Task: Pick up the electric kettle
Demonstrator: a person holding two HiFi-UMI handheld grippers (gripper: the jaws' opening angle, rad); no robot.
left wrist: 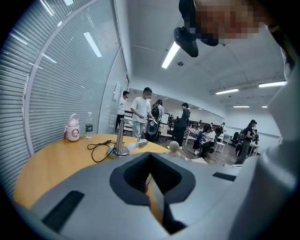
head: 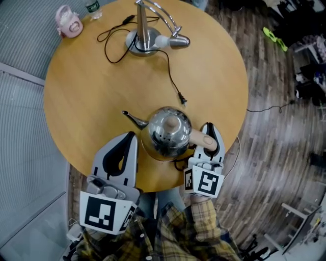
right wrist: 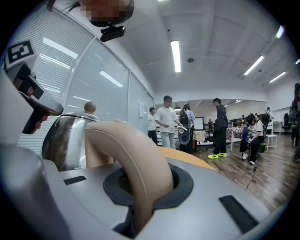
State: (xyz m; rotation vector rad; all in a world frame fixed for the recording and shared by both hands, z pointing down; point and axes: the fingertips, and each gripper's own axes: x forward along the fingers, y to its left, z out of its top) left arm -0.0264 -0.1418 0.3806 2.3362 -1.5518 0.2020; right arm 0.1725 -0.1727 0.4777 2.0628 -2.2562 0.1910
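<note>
The electric kettle (head: 165, 131), shiny steel with a beige knob and a thin spout pointing left, stands over the near part of the round wooden table (head: 81, 97). My right gripper (head: 208, 133) is shut on the kettle's curved beige handle (right wrist: 136, 154), which fills the gap between its jaws in the right gripper view (right wrist: 140, 187). The kettle's steel body (right wrist: 65, 138) shows just left of the handle. My left gripper (head: 130, 138) rests close beside the kettle's left side, jaws together and holding nothing. In the left gripper view (left wrist: 152, 161) only the kettle's knob (left wrist: 175, 146) peeks over the jaws. Whether the kettle is off the table I cannot tell.
A metal stand with a curved spout (head: 145, 35) sits at the table's far side, its black cord (head: 170, 76) trailing toward the kettle. A pink bottle (head: 69, 21) and a water bottle (head: 92, 6) stand at the far left edge. Several people are in the room beyond (left wrist: 140, 112).
</note>
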